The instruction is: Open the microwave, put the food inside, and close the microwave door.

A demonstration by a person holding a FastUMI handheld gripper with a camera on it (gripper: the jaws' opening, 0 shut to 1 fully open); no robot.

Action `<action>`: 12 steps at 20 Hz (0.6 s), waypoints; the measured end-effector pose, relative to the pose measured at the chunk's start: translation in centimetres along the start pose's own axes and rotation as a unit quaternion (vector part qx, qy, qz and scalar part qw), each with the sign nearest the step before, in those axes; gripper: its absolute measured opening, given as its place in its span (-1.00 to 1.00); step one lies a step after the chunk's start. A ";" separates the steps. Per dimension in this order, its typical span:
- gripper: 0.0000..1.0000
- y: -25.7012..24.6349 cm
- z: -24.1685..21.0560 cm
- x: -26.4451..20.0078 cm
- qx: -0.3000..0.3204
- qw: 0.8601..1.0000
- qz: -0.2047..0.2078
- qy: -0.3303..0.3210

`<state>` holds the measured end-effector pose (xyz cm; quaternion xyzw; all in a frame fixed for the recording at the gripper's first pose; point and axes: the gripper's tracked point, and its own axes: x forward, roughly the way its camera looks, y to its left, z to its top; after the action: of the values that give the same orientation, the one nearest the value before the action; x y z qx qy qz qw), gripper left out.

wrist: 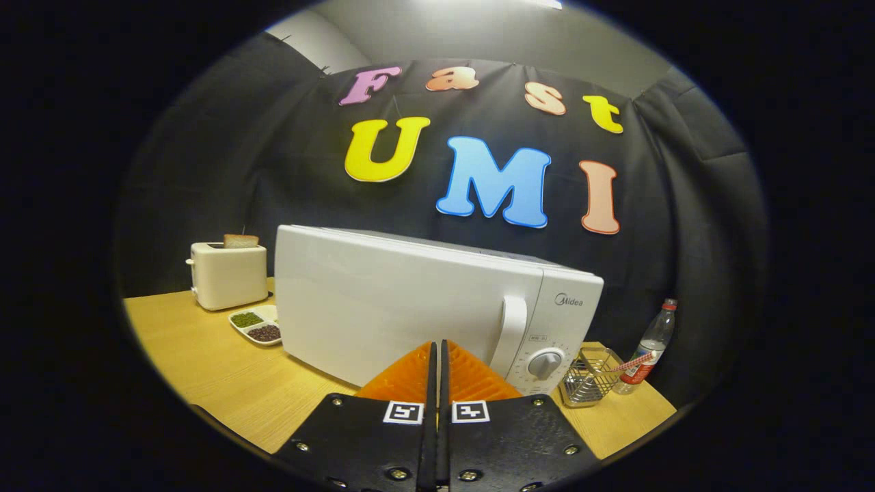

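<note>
A white microwave (410, 307) stands on the wooden table (205, 362) with its door closed. Its vertical door handle (509, 335) and a round dial (547, 362) are on its right part. My gripper (437, 352) is shut with nothing between its fingers, and its tips are close in front of the door, a little left of the handle. A white divided dish of food (256, 326), with green and dark portions, lies on the table by the microwave's left end.
A cream toaster (227, 273) with a bread slice (240, 240) sticking up stands behind the dish. Right of the microwave are a wire basket (591, 379) and a plastic bottle (648, 352) with a red cap.
</note>
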<state>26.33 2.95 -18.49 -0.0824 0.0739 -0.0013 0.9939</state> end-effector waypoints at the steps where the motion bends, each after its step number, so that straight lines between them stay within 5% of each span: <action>1: -0.98 0.0 0.7 -1.6 0.000 1.000 0.005 -0.012; 7: -0.98 -1.7 3.7 -9.9 0.022 0.998 0.035 -0.042; 12: -0.98 -3.8 5.8 -15.6 0.010 0.999 0.008 -0.053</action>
<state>11.81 0.41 -9.91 -0.0714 0.0218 0.0108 0.9971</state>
